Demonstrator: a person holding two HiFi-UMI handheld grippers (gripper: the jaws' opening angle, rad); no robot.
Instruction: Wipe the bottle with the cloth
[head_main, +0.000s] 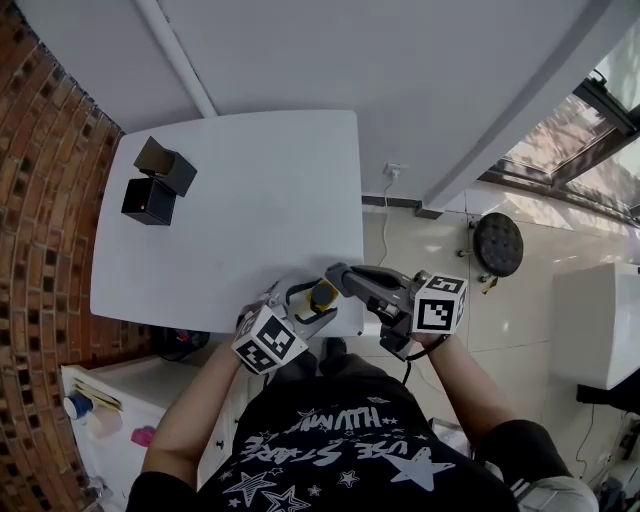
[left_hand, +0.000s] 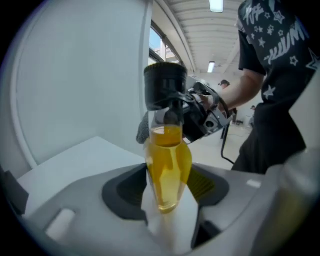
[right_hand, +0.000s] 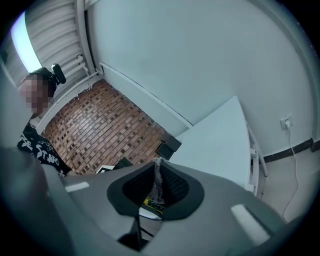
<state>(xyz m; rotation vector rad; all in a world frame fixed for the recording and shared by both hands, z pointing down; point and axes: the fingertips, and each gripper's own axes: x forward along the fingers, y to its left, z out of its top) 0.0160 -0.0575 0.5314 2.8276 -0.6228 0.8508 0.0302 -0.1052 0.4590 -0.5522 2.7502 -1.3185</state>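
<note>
A clear bottle (left_hand: 167, 160) of yellow liquid with a black cap (left_hand: 165, 85) stands clamped between the jaws of my left gripper (left_hand: 167, 186). In the head view the bottle (head_main: 323, 295) hangs over the near edge of the white table (head_main: 240, 200), with the left gripper (head_main: 312, 302) shut on it. My right gripper (head_main: 337, 274) comes in from the right, its tips beside the bottle's top. It is shut on a thin grey cloth (right_hand: 157, 181), which hangs pinched between the jaws of the right gripper (right_hand: 157, 172). The cloth (left_hand: 143, 129) shows beside the bottle's neck; whether they touch is unclear.
Two black boxes (head_main: 158, 180) sit at the table's far left corner. A brick wall (head_main: 35, 200) runs along the left. On the tiled floor to the right are a round black stool (head_main: 498, 243), a white cabinet (head_main: 598, 320) and a wall socket with a cable (head_main: 392, 172).
</note>
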